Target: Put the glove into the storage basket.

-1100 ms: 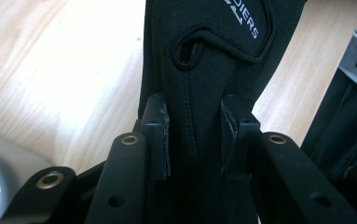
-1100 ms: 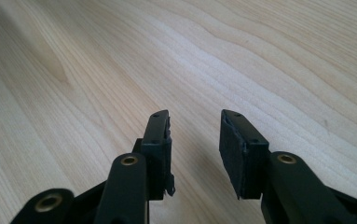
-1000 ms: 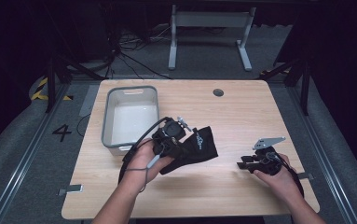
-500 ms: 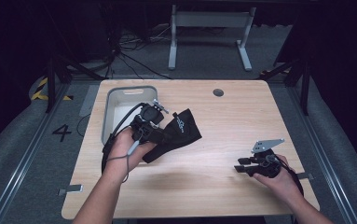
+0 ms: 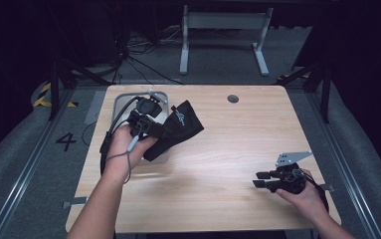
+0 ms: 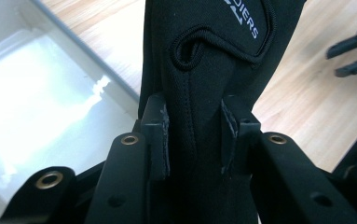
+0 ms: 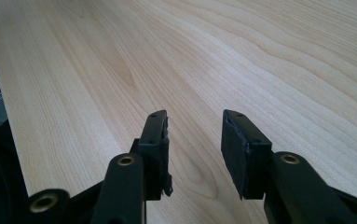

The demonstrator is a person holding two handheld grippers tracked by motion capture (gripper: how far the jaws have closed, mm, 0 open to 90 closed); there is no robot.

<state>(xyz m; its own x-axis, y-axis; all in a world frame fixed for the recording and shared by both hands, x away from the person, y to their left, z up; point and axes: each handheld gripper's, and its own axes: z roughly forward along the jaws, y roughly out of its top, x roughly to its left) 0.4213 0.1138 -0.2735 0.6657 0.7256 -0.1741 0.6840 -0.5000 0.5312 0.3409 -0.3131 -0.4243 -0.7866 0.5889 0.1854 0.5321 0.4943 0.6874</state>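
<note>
Pale wood bench [image 5: 218,169] stands on a dark floor, with a grey tray [image 5: 123,102] at its ten o'clock corner. Over the tray's near rim, the left tongs [image 5: 164,130] grip a black fabric pouch [image 5: 180,124], clamped between both pads and lifted off the bench. At four o'clock, the right tongs [image 5: 258,179] rest low with jaws parted, holding nothing.

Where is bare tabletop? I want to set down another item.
Free: the table's middle, between pouch and right tool, and the far right by the hole. Crowded: far left, with bin, left tool and pouch.
</note>
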